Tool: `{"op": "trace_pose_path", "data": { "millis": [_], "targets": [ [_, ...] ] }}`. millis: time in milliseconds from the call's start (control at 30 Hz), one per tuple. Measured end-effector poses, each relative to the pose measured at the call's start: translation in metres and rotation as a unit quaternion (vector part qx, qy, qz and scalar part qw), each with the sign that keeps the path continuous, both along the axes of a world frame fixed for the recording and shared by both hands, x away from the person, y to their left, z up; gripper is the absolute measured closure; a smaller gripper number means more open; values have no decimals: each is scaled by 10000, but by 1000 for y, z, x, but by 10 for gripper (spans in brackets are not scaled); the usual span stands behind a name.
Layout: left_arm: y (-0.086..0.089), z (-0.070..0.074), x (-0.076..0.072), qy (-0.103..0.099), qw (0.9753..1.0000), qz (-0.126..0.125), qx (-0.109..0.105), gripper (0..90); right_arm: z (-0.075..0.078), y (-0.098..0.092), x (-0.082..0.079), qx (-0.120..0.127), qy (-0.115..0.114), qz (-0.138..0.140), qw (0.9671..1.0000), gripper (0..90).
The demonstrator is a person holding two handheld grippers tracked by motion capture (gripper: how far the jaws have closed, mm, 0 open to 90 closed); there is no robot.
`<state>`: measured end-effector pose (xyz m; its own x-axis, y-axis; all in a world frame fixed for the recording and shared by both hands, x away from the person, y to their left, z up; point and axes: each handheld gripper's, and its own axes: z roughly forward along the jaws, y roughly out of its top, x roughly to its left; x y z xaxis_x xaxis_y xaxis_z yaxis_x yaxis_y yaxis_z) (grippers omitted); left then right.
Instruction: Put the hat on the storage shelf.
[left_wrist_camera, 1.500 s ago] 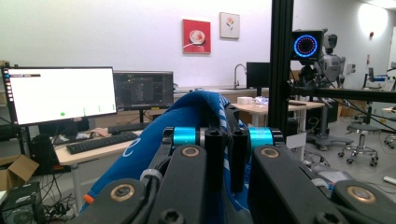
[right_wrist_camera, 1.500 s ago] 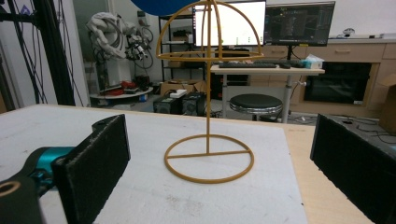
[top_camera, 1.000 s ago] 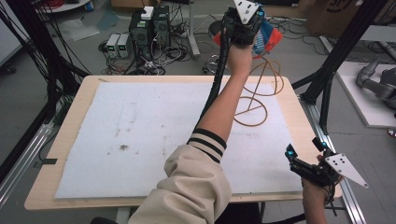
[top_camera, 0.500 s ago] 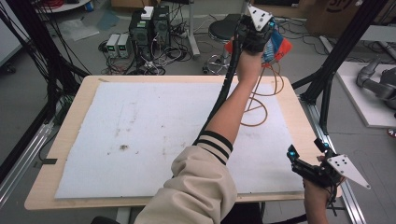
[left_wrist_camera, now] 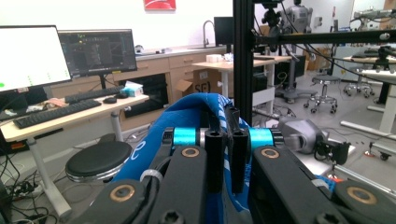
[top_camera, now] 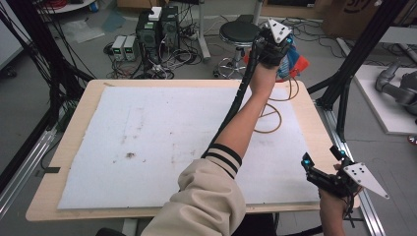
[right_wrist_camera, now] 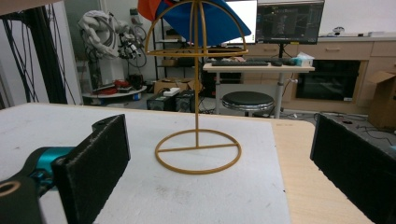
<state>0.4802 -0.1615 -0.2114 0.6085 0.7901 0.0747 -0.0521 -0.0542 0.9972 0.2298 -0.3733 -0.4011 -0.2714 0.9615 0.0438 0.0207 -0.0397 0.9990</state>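
Left gripper [top_camera: 273, 43] clamped on blue-and-orange fabric cap [left_wrist_camera: 187, 116], setting it atop gold wire hat stand [right_wrist_camera: 197, 116] far right; next, release. Right gripper [right_wrist_camera: 219, 154] wide open, empty.

A cream sleeve with a black-striped cuff [top_camera: 223, 153] is being worn. Black two-jaw grippers with cyan cylinders [left_wrist_camera: 223, 140] and grey triangular plates [top_camera: 365, 178] are being carried, a thick black cable [top_camera: 239, 101] trailing along.

The cap [top_camera: 294, 61] sits atop the stand [right_wrist_camera: 198, 151], pinched by the left tongs [top_camera: 275, 46]; the right tongs [top_camera: 314, 169] lie well apart, at the counter's [top_camera: 78, 123] near corner.
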Motion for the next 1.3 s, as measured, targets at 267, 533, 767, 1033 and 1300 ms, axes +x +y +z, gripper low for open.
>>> {"op": "trace_pose_path", "data": {
  "millis": [267,533,767,1033,1300],
  "targets": [
    [5,-9,1,87,9999,69,119,887,0,1,1,-55,-11,30,10000,44],
    [8,-13,1,151,9998,70,119,836,-1,3,2,-67,-12,37,10000,44],
    [5,-16,-1,179,9998,22,127,732,-1,3,2,-92,-23,42,9999,44],
    [9,-15,-2,179,9998,82,-9,587,-1,3,2,-84,6,37,10000,44],
    [16,-13,-3,256,9995,-19,-174,425,-1,5,2,-60,42,55,10000,45]
  ]
}}
